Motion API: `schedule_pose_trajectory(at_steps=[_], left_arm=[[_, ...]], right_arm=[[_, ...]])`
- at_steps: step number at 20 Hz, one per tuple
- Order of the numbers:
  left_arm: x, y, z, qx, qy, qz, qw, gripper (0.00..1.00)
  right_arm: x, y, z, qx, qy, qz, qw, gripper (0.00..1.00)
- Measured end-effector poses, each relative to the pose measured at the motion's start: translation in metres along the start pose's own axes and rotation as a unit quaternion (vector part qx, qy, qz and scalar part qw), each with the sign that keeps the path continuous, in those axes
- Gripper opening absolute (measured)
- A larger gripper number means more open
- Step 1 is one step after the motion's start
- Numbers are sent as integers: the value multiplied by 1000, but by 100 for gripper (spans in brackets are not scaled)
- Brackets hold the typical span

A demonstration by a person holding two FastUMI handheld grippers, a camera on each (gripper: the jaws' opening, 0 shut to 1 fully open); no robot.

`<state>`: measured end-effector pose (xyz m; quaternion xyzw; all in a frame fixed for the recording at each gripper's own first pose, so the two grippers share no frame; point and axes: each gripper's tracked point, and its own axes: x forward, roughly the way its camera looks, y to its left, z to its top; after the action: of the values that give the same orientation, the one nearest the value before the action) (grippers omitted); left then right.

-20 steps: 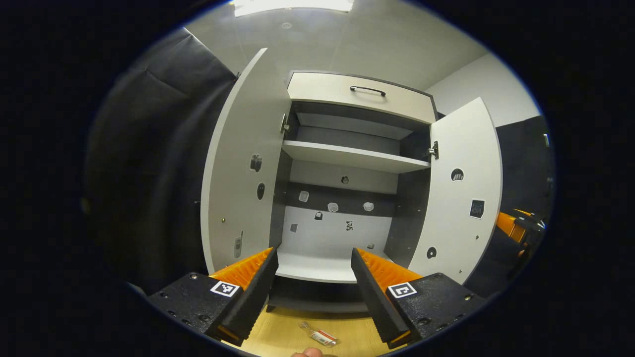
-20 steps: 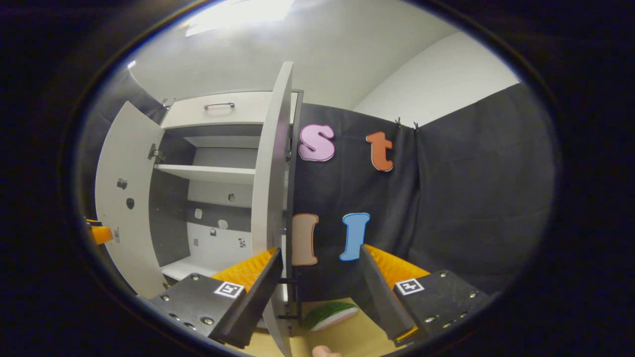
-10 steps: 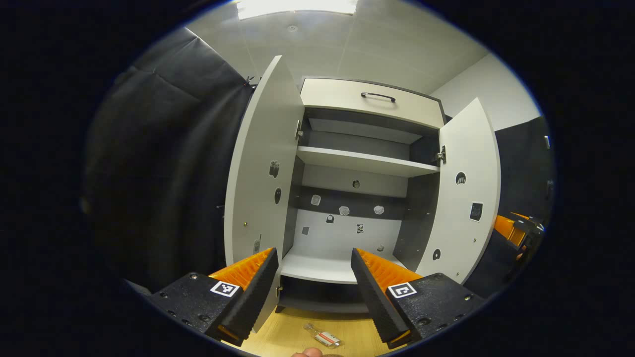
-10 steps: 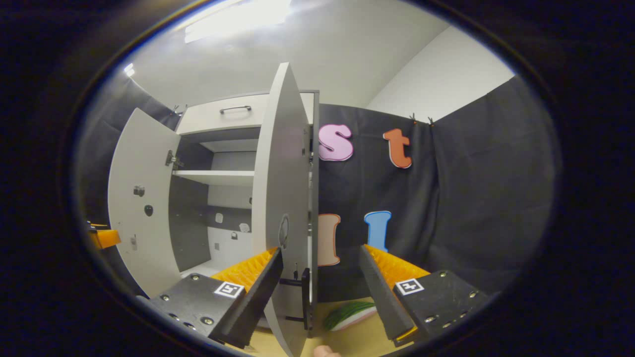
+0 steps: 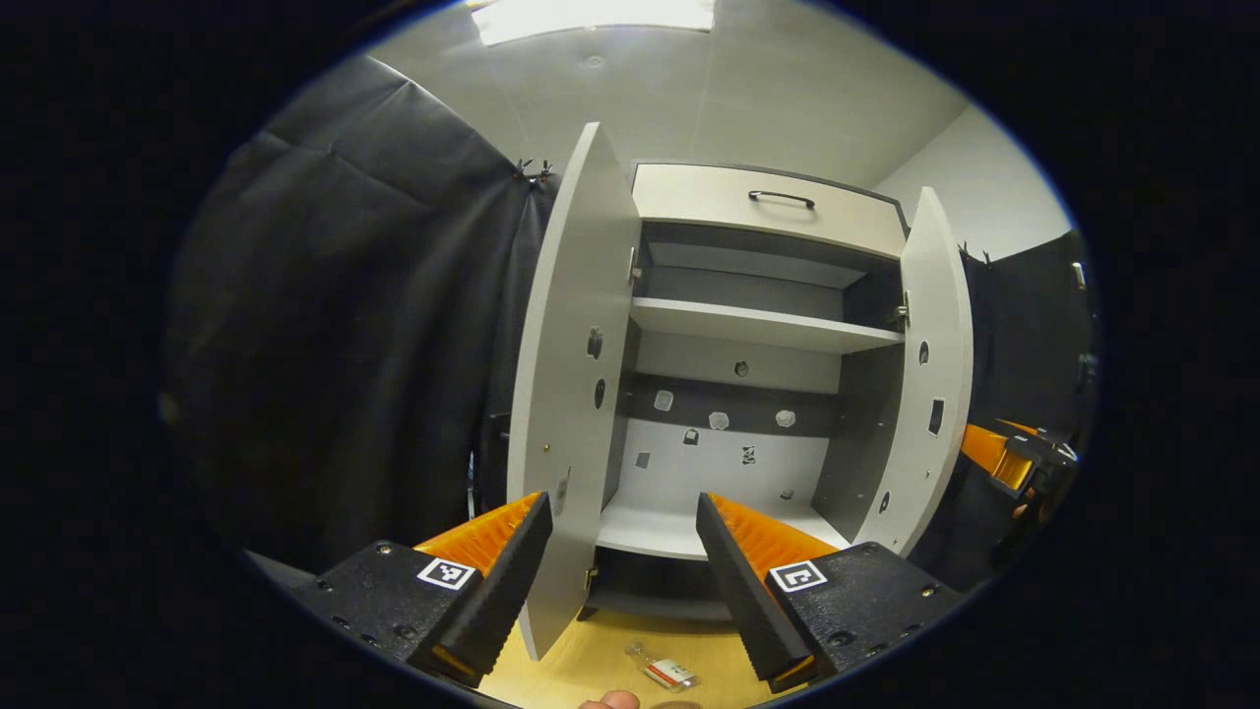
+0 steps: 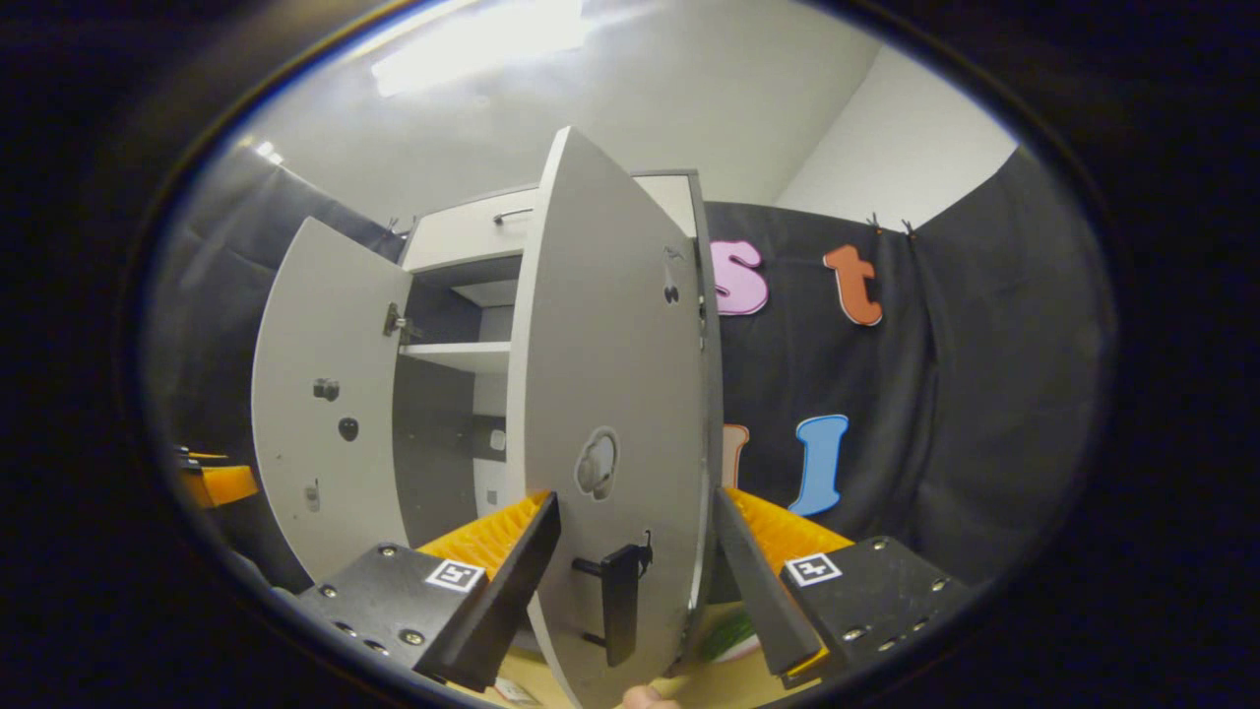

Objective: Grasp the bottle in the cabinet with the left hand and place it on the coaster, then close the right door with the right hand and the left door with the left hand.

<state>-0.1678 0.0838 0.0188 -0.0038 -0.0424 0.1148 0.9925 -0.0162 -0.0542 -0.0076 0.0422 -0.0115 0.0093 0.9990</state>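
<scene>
Small clear bottle (image 5: 665, 670) lies on the tabletop; both white cabinet doors (image 5: 571, 394) ajar.

Both pale grey flat cabinet doors stand ajar. In the left gripper view, the left door (image 5: 571, 394) and right door (image 5: 935, 384) flank an open passage to the white lower shelf (image 5: 679, 527). In the right gripper view, the right door's outer face (image 6: 610, 414) with its black bar handle (image 6: 620, 601) blocks the right tool (image 6: 635, 581).

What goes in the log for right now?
step: close right door | right door: part shut | left door: open | right hand-held gripper: open, at door handle
</scene>
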Motion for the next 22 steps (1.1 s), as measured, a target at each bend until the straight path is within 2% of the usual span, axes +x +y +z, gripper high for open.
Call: schedule_pose_trajectory(at_steps=[5,10,15,22], left_arm=[[-2,9,6,7,-9,10,1000,93],[-2,14,4,9,-7,19,1000,93],[-1,19,3,8,-9,31,999,93],[0,21,0,0,-6,38,999,93]], right_arm=[[11,47,-10,9,9,64,998,95],[11,85,-5,17,0,98,995,95],[6,96,2,18,-9,110,994,95],[4,91,6,23,-8,104,994,95]])
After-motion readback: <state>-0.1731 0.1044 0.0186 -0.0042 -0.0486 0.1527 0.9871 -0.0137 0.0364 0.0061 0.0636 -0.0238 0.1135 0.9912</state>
